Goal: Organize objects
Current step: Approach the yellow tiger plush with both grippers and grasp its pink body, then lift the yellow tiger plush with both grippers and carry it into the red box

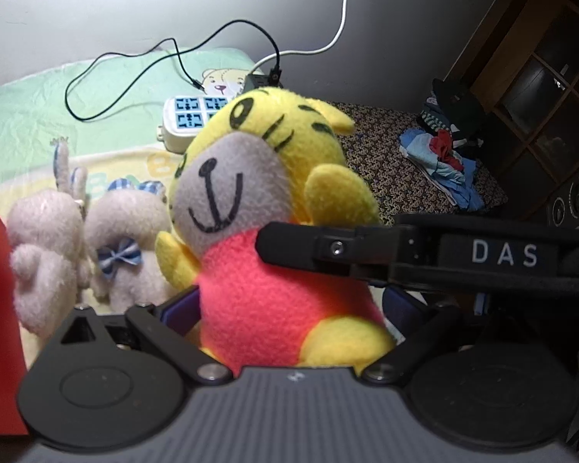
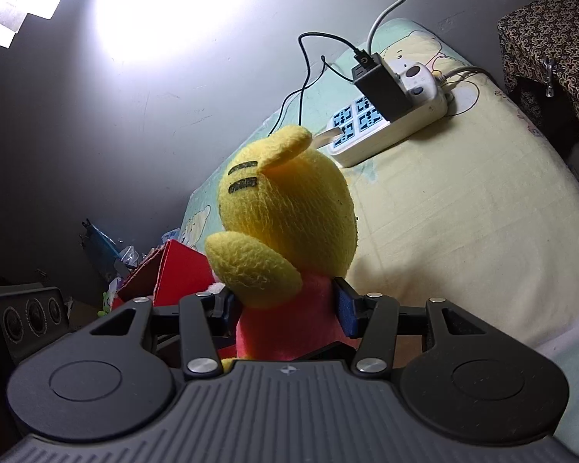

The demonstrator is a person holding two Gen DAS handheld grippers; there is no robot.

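Note:
A yellow tiger plush (image 1: 274,200) with a grey muzzle and pink body fills the left wrist view, upright and facing the camera. My left gripper (image 1: 291,305) stands wide open, its blue pads on either side of the pink body. One black finger (image 1: 328,249) of the right gripper crosses the plush's chest from the right. In the right wrist view the plush (image 2: 289,208) is seen from behind, and my right gripper (image 2: 285,305) is shut on its pink body, blue pads pressing both sides.
Two white plush rabbits (image 1: 96,247) with blue bows lie left on the yellow-green blanket (image 2: 463,212). A power strip (image 2: 386,115) with a black adapter and cables sits behind. A red box (image 2: 173,270), a patterned surface (image 1: 386,162) with a clothes pile (image 1: 444,154) and a speaker (image 2: 27,320) surround.

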